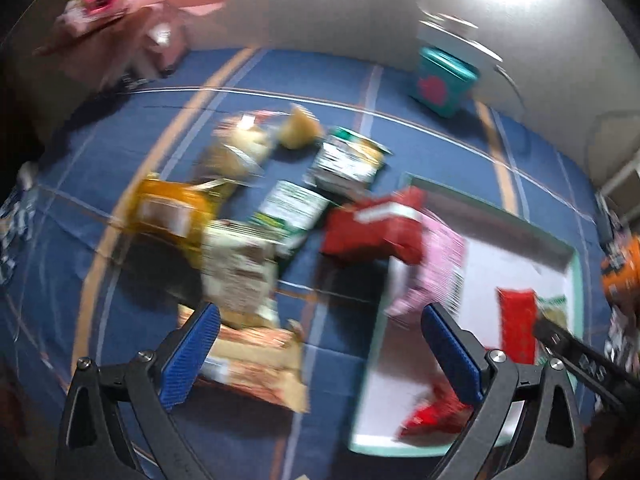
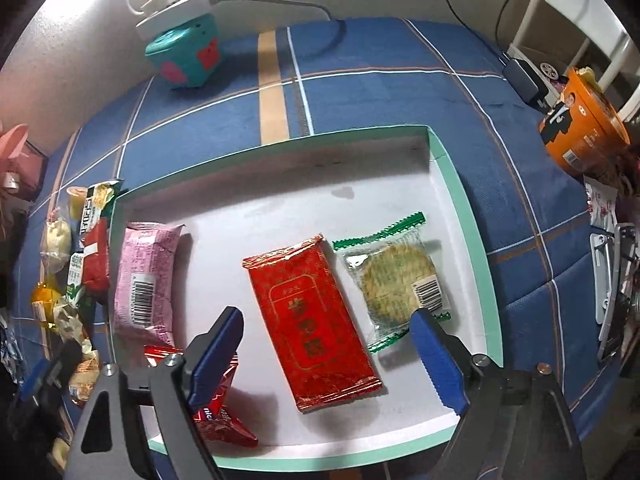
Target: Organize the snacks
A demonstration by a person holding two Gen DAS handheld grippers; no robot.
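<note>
A white tray with a mint-green rim (image 2: 460, 184) lies on the blue checked cloth. It holds a pink packet (image 2: 148, 280), a flat red packet (image 2: 316, 328), a round rice cracker in a clear, green-edged wrapper (image 2: 396, 280) and a small shiny red packet (image 2: 220, 412). My right gripper (image 2: 326, 318) hangs open over the flat red packet without touching it. The left wrist view is blurred. There my left gripper (image 1: 320, 312) stands open and empty over the cloth, beside the tray's rim (image 1: 380, 450). A pile of loose snacks (image 1: 240, 272) lies just beyond it, with a red packet (image 1: 372, 228) near the tray.
A teal box (image 2: 184, 56) stands at the back by the wall, with a white lamp base and cable (image 2: 176, 4) behind it. An orange noodle cup (image 2: 580, 128) and a dark charger (image 2: 524, 80) sit at the right. A pink gift bag (image 1: 120, 12) stands at the far left.
</note>
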